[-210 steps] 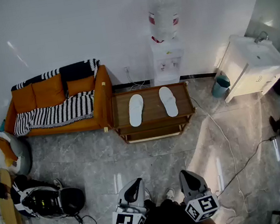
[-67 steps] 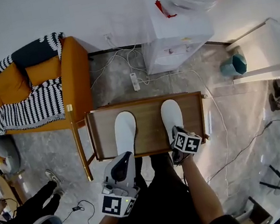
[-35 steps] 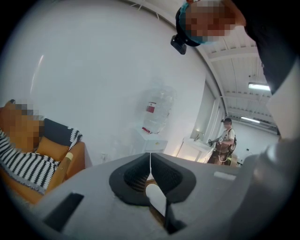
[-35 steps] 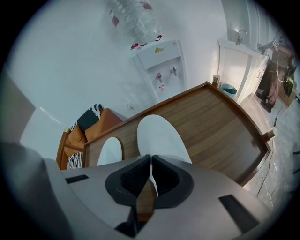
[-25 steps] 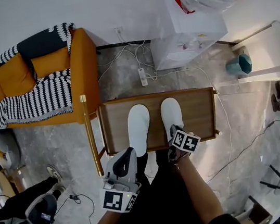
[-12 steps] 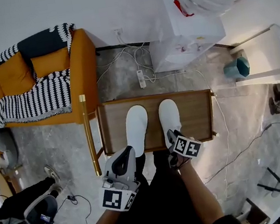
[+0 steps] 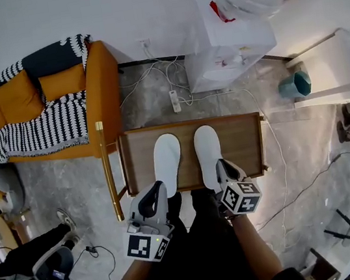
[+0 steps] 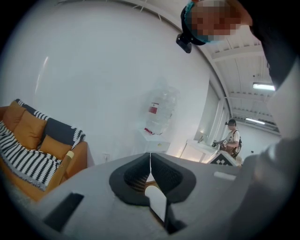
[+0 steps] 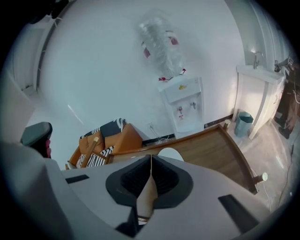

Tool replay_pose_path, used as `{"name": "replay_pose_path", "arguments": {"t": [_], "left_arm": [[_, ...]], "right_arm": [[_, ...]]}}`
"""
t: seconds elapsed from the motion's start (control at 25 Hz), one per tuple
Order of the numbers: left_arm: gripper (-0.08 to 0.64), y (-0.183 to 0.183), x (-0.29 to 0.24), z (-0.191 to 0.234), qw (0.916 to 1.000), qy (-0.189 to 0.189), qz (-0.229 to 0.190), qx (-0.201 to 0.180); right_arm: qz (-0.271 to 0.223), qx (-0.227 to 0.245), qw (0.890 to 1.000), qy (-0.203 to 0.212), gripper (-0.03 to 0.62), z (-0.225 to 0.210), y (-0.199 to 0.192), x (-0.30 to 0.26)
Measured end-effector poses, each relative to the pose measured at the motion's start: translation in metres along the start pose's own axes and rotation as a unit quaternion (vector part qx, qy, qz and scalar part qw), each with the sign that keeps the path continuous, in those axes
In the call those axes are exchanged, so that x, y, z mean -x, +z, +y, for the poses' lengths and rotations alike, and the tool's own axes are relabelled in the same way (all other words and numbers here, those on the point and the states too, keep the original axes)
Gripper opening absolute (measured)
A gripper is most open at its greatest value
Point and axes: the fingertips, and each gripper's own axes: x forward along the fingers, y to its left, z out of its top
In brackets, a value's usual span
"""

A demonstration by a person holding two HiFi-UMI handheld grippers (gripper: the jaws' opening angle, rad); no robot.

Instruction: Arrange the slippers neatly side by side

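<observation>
Now the left slipper (image 7: 167,163) and right slipper (image 7: 208,156) lie side by side on the table (image 7: 244,138). Near the right slipper's heel, the right gripper (image 7: 221,164) has just been closing; its jaws meet on nothing. The left gripper (image 7: 157,187) is pressed together, empty.

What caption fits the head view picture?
Two white slippers lie side by side on a wooden table next to an orange sofa.

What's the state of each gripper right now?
Left gripper: closed, jaws together, holding nothing.
Right gripper: jaws have just been closing, now together, holding nothing.
</observation>
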Motion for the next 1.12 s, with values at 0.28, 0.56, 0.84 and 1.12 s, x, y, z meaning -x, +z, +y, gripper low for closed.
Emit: {"name": "replay_pose_path", "arguments": {"t": [0.28, 0.56, 0.84, 1.12], "left_arm": [[0.018, -0.060, -0.022, 0.013, 0.9969, 0.026, 0.074, 0.009], [0.017, -0.132, -0.035, 0.033, 0.9820, 0.064, 0.176, -0.025], [0.020, -0.194, -0.054, 0.047, 0.9654, 0.035, 0.257, -0.029], [0.181, -0.242, -0.060, 0.062, 0.9414, 0.039, 0.329, -0.064]], "right_arm": [[-0.016, 0.033, 0.999, 0.026, 0.017, 0.012, 0.010, 0.010], [-0.003, 0.046, 0.997, 0.057, 0.017, 0.025, 0.000, 0.016], [0.003, 0.054, 0.996, 0.071, 0.017, 0.035, -0.005, 0.017], [0.003, 0.051, 0.996, 0.077, 0.017, 0.037, -0.006, 0.016]]}}
